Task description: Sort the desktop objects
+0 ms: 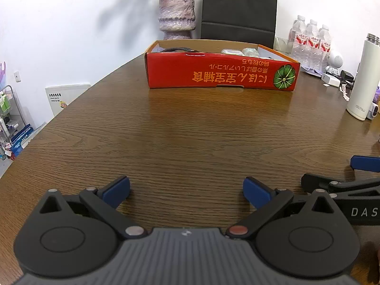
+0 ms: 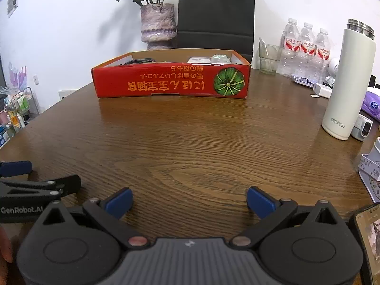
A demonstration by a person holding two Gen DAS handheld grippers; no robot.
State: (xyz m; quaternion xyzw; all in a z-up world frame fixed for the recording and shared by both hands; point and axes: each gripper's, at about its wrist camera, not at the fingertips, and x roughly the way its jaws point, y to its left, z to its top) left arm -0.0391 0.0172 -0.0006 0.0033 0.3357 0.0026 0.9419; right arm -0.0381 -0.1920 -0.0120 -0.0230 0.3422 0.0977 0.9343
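A shallow red cardboard box [image 1: 220, 73] [image 2: 171, 80] stands at the far side of the brown wooden table [image 1: 190, 130] [image 2: 190, 137]; a dark cable and some pale packets lie inside it. My left gripper [image 1: 186, 190] rests low near the table's front edge, open, nothing between its blue pads. My right gripper [image 2: 190, 200] sits beside it to the right, also open and empty. Each gripper's side shows at the edge of the other's view.
A white flask [image 2: 346, 83] [image 1: 362, 78] stands at the right, with water bottles [image 2: 306, 49], a glass and small gadgets behind it. A vase of dried flowers [image 2: 158, 26] and a black bag [image 2: 216, 14] stand behind the box. A phone [image 2: 370, 242] and a patterned tin [image 2: 370, 173] lie at the near right.
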